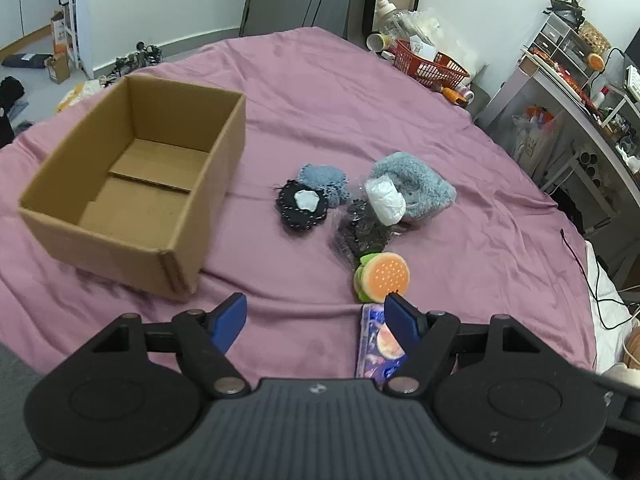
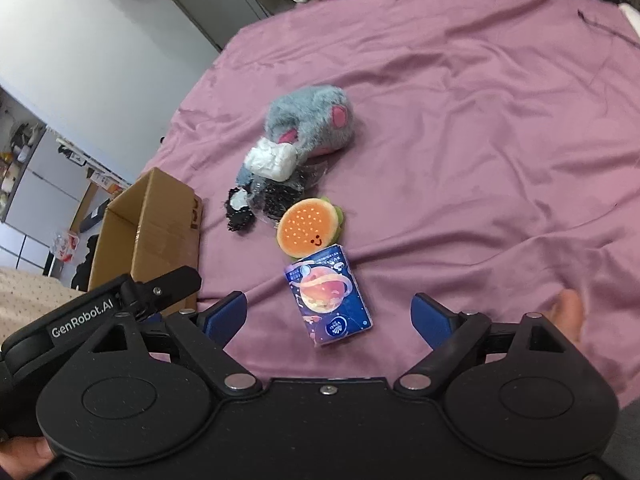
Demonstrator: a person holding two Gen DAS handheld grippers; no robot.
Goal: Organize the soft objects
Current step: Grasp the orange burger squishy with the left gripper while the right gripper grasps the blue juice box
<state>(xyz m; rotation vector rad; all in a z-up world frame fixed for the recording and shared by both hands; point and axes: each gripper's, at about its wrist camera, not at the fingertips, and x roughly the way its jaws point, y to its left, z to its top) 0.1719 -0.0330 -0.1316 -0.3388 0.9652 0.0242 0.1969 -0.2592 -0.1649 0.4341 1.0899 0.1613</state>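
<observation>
Both tools hang above a purple bedsheet (image 1: 360, 92) with nothing between their blue pads. The left gripper (image 1: 316, 314) has its jaws spread wide; the right gripper (image 2: 330, 314) likewise stands wide apart. In the left wrist view, an open cardboard box (image 1: 132, 184) sits at centre left, upright, its interior bare. The soft items cluster at centre right, well apart from the box: a grey fluffy plush (image 1: 416, 184), a white wrapped bundle (image 1: 385, 200) resting against it, a crinkled clear bag of dark material (image 1: 362, 232) just below, a black crocheted piece with a white patch (image 1: 302, 208) overlapping a grey-blue knitted piece (image 1: 324, 180), and an orange burger-shaped plush (image 1: 384, 274) nearest the tool. A blue tissue pack with a planet print (image 1: 378, 344) lies at lower centre, partly hidden behind the right-hand finger of the left gripper. In the right wrist view that pack lies at centre frame, touching the burger plush above it. A red basket (image 1: 430, 68) stands in the upper right of the left view.
</observation>
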